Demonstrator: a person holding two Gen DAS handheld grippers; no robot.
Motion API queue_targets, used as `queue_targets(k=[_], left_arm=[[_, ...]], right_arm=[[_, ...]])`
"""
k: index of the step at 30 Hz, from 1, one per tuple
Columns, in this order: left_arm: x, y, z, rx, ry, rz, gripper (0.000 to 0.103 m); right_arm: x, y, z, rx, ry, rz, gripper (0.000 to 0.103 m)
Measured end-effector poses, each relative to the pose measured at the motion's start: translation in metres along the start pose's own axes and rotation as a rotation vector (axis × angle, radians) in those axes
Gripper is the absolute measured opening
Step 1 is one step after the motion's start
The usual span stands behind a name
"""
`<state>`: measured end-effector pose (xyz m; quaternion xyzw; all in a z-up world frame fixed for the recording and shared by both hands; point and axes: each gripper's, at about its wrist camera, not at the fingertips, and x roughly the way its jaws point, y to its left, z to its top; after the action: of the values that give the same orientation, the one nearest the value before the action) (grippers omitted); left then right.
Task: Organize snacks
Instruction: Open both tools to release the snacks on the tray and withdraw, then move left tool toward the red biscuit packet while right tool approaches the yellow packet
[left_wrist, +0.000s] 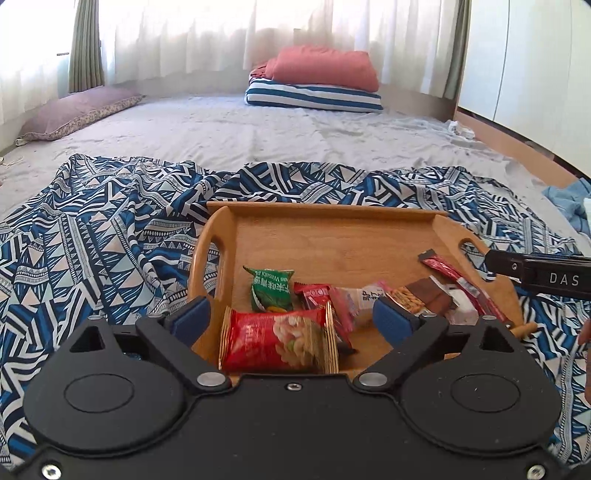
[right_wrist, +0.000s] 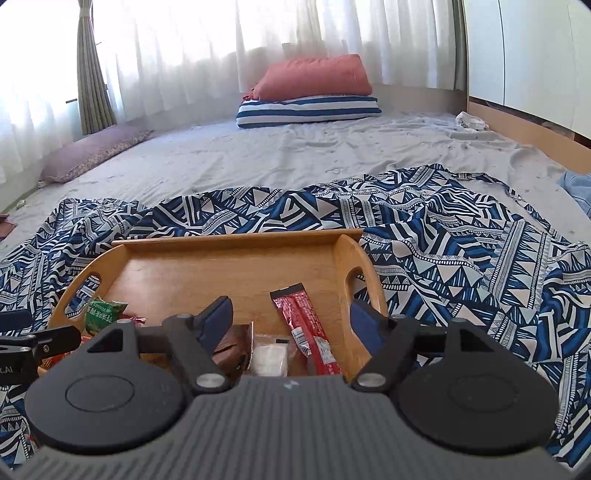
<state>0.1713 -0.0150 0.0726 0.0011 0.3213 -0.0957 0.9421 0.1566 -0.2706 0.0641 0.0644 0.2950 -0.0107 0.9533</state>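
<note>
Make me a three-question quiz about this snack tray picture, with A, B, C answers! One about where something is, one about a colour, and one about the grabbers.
1. Where does the wooden tray sit?
A. on a blue patterned cloth
B. on a kitchen counter
C. on a chair

2. What colour is the pillow on top of the striped one?
A. yellow
B. black
C. reddish orange

3. How is the left gripper?
A. shut on a spoon
B. open, holding nothing
C. shut on the green packet

Answers:
1 A, the patterned cloth surrounds the tray.
2 C, it lies reddish orange on the stripes.
3 B, its fingers stand apart, clear of the red packet between them.
</note>
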Motion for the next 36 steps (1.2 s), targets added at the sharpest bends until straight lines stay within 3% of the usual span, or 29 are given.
queue_targets(k=[18, 28, 36], left_arm=[[-0.070, -0.002, -0.047, 0.033, -0.039, -0.040, 0.102], [-0.075, -0.001, -0.073, 0.037, 0.001, -0.030, 0.102], [-0.062, 0.010, -0.091, -0.021, 0.053, 0.009, 0.102]], right_arm=[[-0.076, 0.023, -0.053, -0.145, -0.070, 0.027, 0.102], [-0.099, 0.030, -0.085, -0.164, -0.080, 0.048, 0.103], [-0.106, 0.034, -0.119, -0.163, -0.052, 0.070, 0.103]])
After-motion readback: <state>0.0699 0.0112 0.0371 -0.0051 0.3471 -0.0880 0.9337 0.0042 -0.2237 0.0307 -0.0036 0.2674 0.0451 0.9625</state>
